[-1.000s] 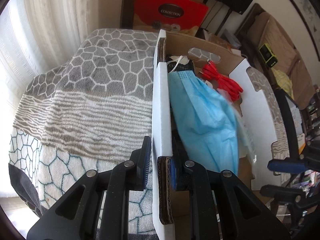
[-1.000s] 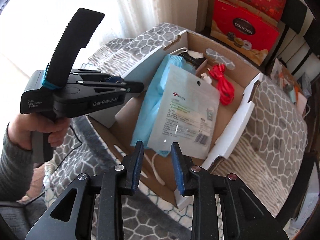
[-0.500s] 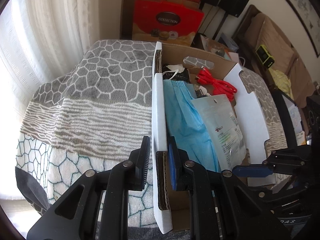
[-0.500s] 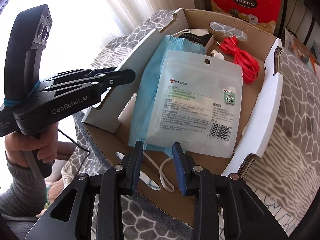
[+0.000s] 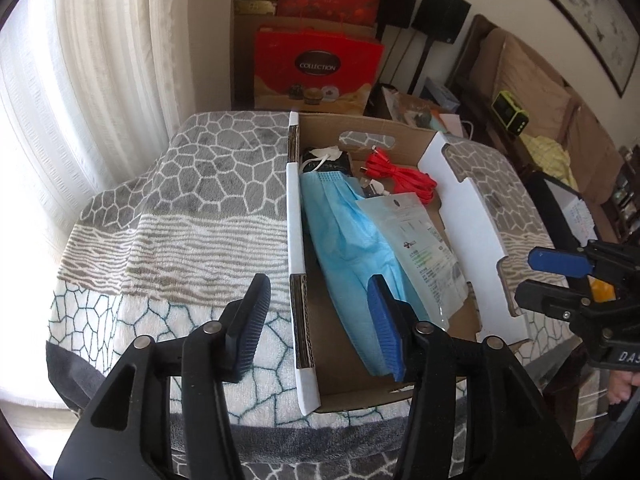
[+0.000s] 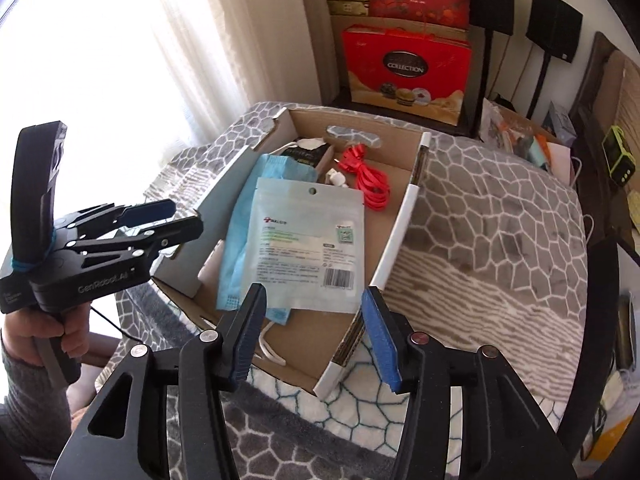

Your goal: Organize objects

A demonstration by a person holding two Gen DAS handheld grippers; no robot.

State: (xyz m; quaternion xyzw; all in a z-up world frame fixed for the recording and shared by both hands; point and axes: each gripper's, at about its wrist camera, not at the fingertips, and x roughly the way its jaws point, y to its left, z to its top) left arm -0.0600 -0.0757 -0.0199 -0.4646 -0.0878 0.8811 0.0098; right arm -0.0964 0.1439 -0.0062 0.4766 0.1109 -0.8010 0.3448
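An open cardboard box (image 5: 298, 208) (image 6: 400, 216) sits on a patterned blanket. Inside lie a blue face mask (image 5: 344, 220) (image 6: 244, 216), a clear plastic packet (image 5: 420, 248) (image 6: 308, 240) on top of it, a red cable (image 5: 400, 172) (image 6: 368, 180) and a dark pouch (image 6: 304, 156) at the far end. My left gripper (image 5: 320, 320) is open, its fingers astride the box's left flap without touching it. My right gripper (image 6: 314, 334) is open and empty over the box's near right corner. Each gripper shows in the other's view, the right (image 5: 560, 272) and the left (image 6: 160, 220).
The blanket (image 5: 192, 208) (image 6: 488, 232) covers the surface around the box. Red gift boxes (image 5: 316, 68) (image 6: 404, 68) and black speakers stand behind. A curtain (image 5: 80, 80) hangs at the left. A sofa and a green device (image 5: 510, 114) are at the right.
My left gripper has opened and let go of the box's left flap. My right gripper has opened wide and drawn back and to the right. The packet now lies on the mask.
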